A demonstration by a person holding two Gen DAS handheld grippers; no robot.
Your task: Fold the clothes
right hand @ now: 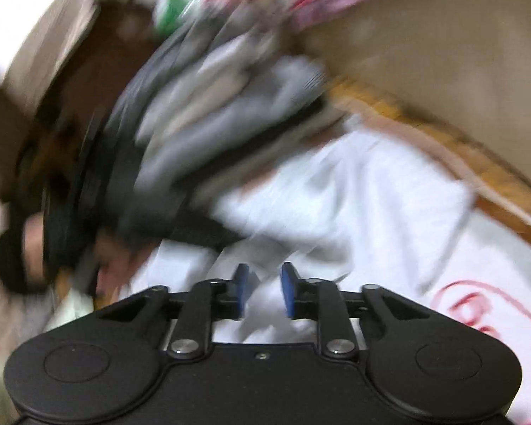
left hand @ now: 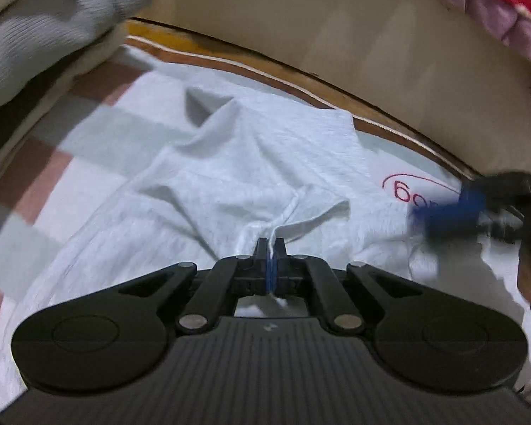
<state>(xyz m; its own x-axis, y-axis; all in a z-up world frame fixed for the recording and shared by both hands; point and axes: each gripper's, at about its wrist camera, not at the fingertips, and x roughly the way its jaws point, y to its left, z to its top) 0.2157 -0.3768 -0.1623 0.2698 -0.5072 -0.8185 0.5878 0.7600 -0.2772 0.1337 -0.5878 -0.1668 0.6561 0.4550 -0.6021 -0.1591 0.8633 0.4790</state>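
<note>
A white T-shirt (left hand: pixel 251 163) with a red printed logo (left hand: pixel 403 187) lies rumpled on a checked bed sheet (left hand: pixel 53 163). My left gripper (left hand: pixel 270 244) is shut on a bunched fold of its fabric, which rises in a ridge from the jaws. My right gripper (left hand: pixel 446 212) shows at the right edge of the left wrist view as a blur of blue pads over the shirt near the logo. In its own view the right gripper (right hand: pixel 263 278) is open, its blue pads (right hand: pixel 288 290) apart with the T-shirt (right hand: pixel 354 205) showing in the gap. That view is heavily motion-blurred.
A stack of folded grey and pale clothes (left hand: pixel 56 24) sits at the bed's left, also smeared across the right wrist view (right hand: pixel 223 106). A wooden bed frame (left hand: pixel 272 67) and beige wall (left hand: pixel 336 17) bound the far side. A pink and red blanket (left hand: pixel 495 3) hangs at the top right.
</note>
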